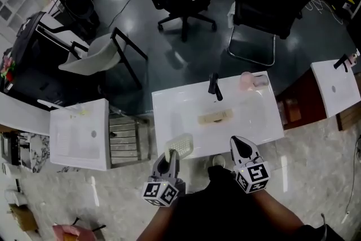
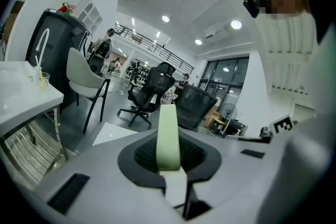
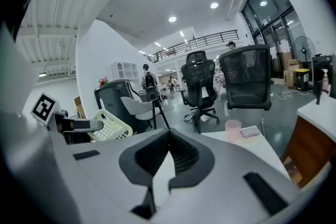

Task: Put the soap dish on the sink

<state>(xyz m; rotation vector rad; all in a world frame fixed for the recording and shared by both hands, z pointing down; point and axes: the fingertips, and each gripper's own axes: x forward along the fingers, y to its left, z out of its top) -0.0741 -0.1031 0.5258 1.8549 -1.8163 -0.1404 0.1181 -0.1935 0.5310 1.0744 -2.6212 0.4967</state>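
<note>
Looking down in the head view, I find the white rectangular ceramic sink (image 1: 169, 115) with its black faucet (image 1: 214, 87) at the far rim. My left gripper (image 1: 169, 156) is at the sink's near edge, clenched on the pale green latticed plastic soap dish (image 1: 181, 145). The dish is held up at that near rim and not yet set down. My right gripper (image 1: 241, 147) is further right along the same edge.

In the left gripper view, the dish stands edge-on between my jaws, pinched firmly.

In the right gripper view, my jaws are pressed together with nothing between them. A pink plastic cup (image 3: 232, 130) stands at the sink's far corner.

I judge this to be the carrying step. Next I should reach over the sink, lower the dish flat onto a bare part of the rim, and let go.
</note>
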